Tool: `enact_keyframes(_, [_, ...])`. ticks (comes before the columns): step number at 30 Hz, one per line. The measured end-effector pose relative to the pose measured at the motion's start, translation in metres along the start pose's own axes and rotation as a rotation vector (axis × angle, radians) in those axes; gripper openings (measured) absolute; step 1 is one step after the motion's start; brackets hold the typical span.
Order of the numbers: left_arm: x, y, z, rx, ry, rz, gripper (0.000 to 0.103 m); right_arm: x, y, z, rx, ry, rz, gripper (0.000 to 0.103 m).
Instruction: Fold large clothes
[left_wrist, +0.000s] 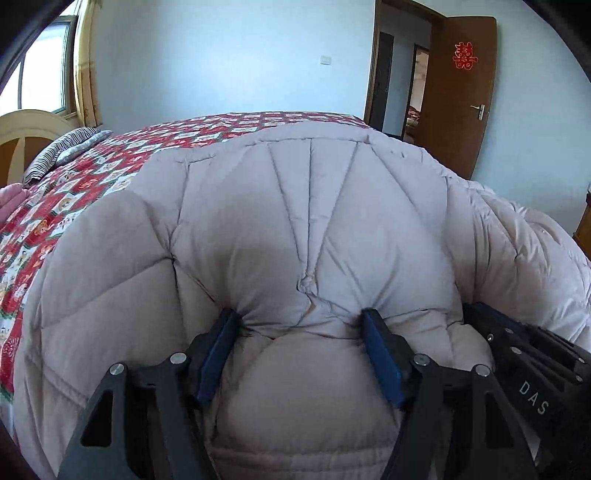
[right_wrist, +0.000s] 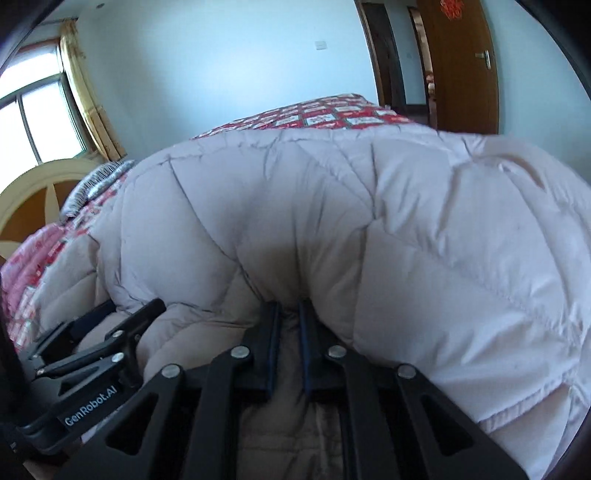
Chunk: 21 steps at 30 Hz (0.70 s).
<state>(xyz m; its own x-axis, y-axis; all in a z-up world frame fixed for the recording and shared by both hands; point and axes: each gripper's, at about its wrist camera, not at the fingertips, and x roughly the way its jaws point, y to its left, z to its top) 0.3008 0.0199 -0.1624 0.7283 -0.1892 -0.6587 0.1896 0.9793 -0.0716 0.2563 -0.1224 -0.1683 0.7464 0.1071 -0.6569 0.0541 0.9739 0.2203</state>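
Bed (left_wrist: 122, 162) under a red patchwork cover, carrying a puffy quilted coat.

The bed's cover is a pattern of red and white squares with small printed figures, and it runs back toward the pale blue wall. A large beige quilted coat (left_wrist: 295, 229) lies on it, bulging high and filling most of the near side in both views; its stitched panels fan out from a puckered seam. At the far left end a grey-and-white striped pillow (left_wrist: 62, 151) rests on the cover beside the cream, arched headboard (left_wrist: 29, 125).
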Motion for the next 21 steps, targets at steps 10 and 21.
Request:
enact_keyframes(10, [-0.002,-0.004,-0.005,0.020,-0.005,0.029,0.071,-0.026,0.038,-0.007,-0.093,0.023,0.036,0.014])
enact_keyframes(21, [0.000,-0.009,-0.007,0.030,0.005,0.055,0.071,-0.007,0.035,-0.024,-0.093,0.027,-0.007,0.010])
